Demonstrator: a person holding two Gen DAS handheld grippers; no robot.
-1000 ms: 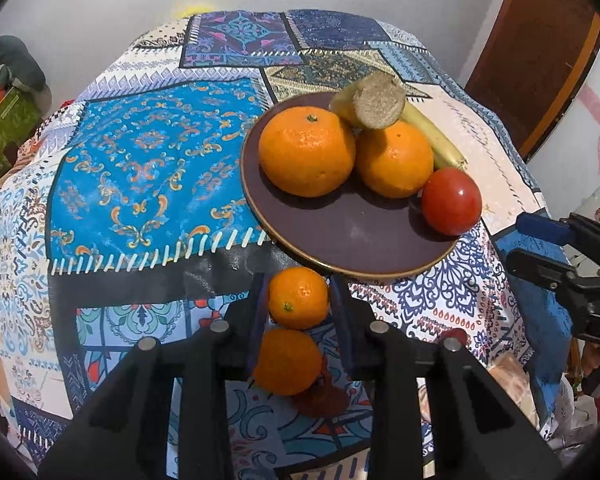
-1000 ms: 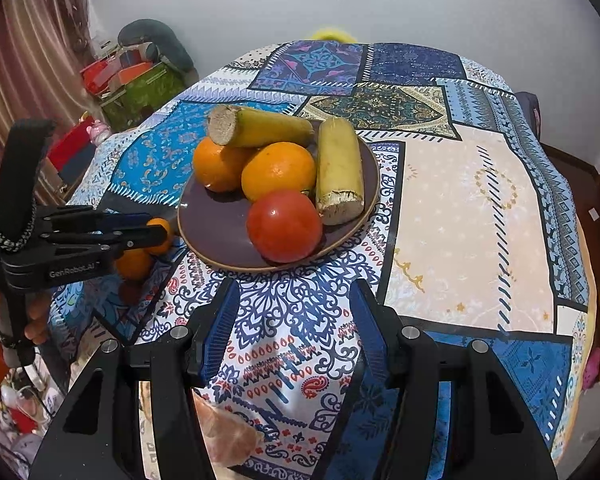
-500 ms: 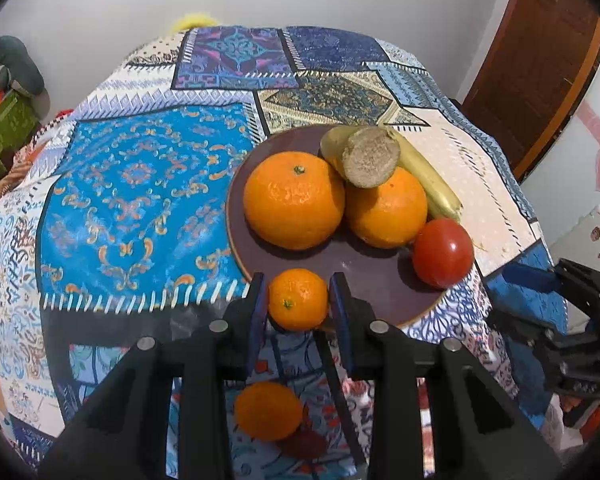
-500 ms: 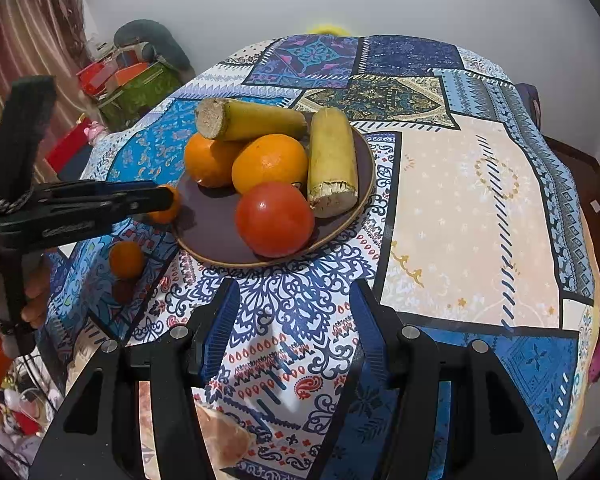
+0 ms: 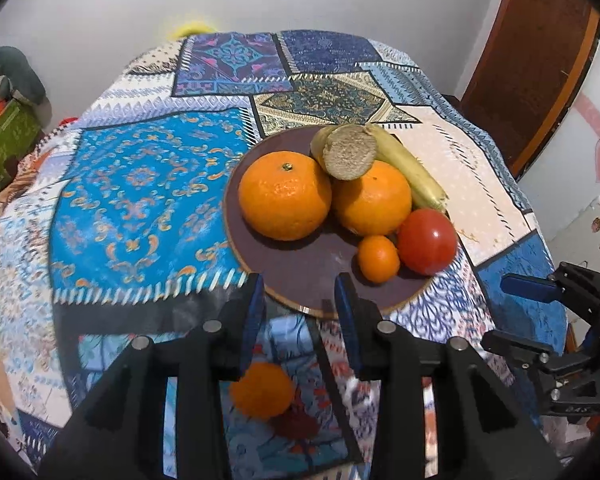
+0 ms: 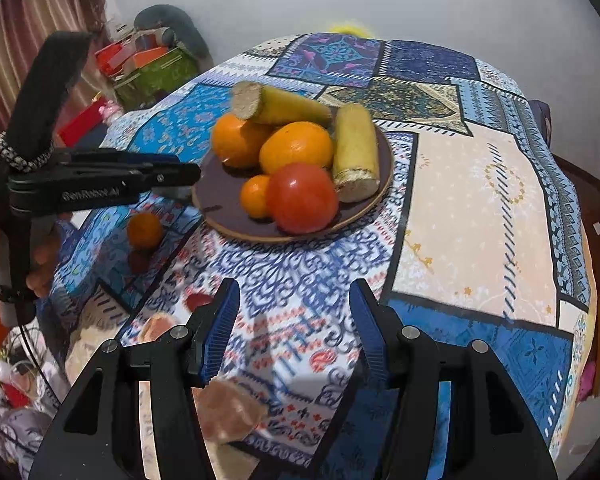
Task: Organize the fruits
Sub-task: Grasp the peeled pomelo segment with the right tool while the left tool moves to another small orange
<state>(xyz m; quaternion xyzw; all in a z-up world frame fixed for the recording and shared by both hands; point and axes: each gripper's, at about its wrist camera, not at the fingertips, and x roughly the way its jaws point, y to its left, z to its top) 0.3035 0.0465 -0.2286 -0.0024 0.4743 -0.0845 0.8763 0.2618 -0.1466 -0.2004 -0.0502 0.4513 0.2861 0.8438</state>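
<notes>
A dark brown plate [image 5: 284, 258] on the patterned tablecloth holds two big oranges [image 5: 285, 195], two banana pieces [image 5: 350, 152], a red tomato [image 5: 427, 241] and a small mandarin [image 5: 379, 259] lying free beside the tomato. My left gripper [image 5: 299, 292] hovers over the plate's near rim. Its jaws are opening and nothing is between them. A second small mandarin [image 5: 262, 390] lies on the cloth below it. In the right wrist view my right gripper [image 6: 294, 320] stands open and empty over the cloth, short of the plate [image 6: 220, 196], with the left gripper [image 6: 172, 178] reaching in from the left.
A pinkish lump [image 6: 228, 412] and a small red thing [image 6: 198, 300] lie near the table's front edge. Boxes and clutter [image 6: 156, 72] stand on the floor at the left. A brown door [image 5: 540, 60] is at the right. The cloth right of the plate is bare.
The left gripper carried the small mandarin from the cloth over the plate and let it go. The mandarin now lies beside the tomato. The right gripper stayed put.
</notes>
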